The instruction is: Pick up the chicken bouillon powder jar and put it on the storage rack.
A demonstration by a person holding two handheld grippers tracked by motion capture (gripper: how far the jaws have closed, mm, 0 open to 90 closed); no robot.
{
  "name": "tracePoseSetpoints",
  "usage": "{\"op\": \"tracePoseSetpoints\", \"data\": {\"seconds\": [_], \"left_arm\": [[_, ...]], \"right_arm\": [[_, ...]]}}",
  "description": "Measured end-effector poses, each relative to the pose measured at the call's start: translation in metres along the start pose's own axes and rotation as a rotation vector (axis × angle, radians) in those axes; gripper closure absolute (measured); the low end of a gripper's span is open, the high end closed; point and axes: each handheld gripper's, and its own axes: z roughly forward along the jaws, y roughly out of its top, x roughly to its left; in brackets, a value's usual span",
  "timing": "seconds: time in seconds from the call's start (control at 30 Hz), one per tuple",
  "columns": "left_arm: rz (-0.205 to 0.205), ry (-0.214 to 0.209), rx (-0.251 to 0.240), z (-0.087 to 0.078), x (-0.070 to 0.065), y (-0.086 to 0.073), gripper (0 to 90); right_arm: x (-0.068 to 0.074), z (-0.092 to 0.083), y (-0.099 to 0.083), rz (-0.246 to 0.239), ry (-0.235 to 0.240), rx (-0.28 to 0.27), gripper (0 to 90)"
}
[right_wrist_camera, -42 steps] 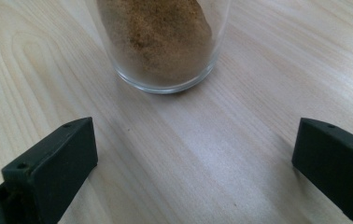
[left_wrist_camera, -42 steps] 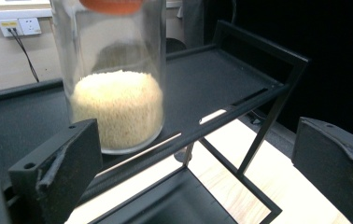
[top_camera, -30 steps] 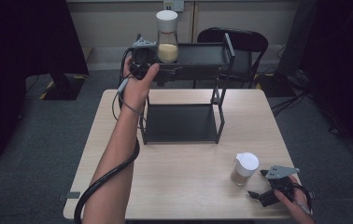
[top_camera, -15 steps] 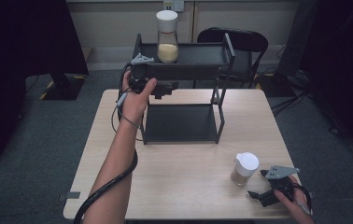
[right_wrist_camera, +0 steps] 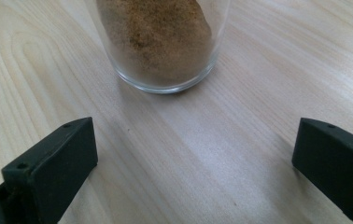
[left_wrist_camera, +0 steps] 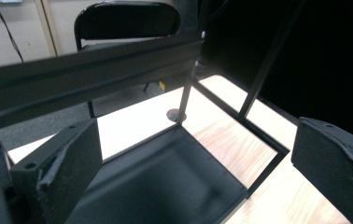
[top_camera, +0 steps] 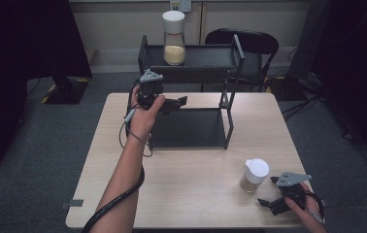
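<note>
A black two-tier rack [top_camera: 186, 128] stands at the back of the wooden table [top_camera: 191, 194]. On its top shelf sits a glass jar [top_camera: 174, 39] with a white lid and tan powder. My left gripper [top_camera: 180, 103] hangs open at the rack's left side, jaws pointing between the shelves; the left gripper view looks under the top rail [left_wrist_camera: 86, 79] onto the bare lower shelf [left_wrist_camera: 156, 186]. A second white-lidded jar [top_camera: 254, 175] stands at the front right. My right gripper [top_camera: 267, 191] rests open just short of that jar [right_wrist_camera: 158, 42], nothing between its jaws.
A black chair [top_camera: 242, 43] stands behind the table past the rack. Dark curtains hang on both sides. My left gripper's cable runs down along the forearm. The right gripper sits close to the table's front right corner.
My left gripper has come down and back from beside the jar on the top shelf to the level between the shelves. The jar stays on top. The right gripper has not moved.
</note>
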Motion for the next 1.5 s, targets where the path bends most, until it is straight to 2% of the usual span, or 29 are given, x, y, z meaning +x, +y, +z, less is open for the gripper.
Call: {"op": "tracePoseSetpoints", "data": {"seconds": [0.33, 0.7, 1.5], "left_arm": [[-0.020, -0.008, 0.014, 0.010, 0.001, -0.023, 1.3], [-0.013, -0.019, 0.028, 0.018, 0.001, -0.045, 1.4], [-0.062, -0.038, 0.069, 0.036, 0.000, -0.100, 1.4]], "right_arm": [[0.000, 0.000, 0.000, 0.000, 0.000, 0.000, 0.0], [0.000, 0.000, 0.000, 0.000, 0.000, 0.000, 0.0], [0.000, 0.000, 0.000, 0.000, 0.000, 0.001, 0.0]]}}
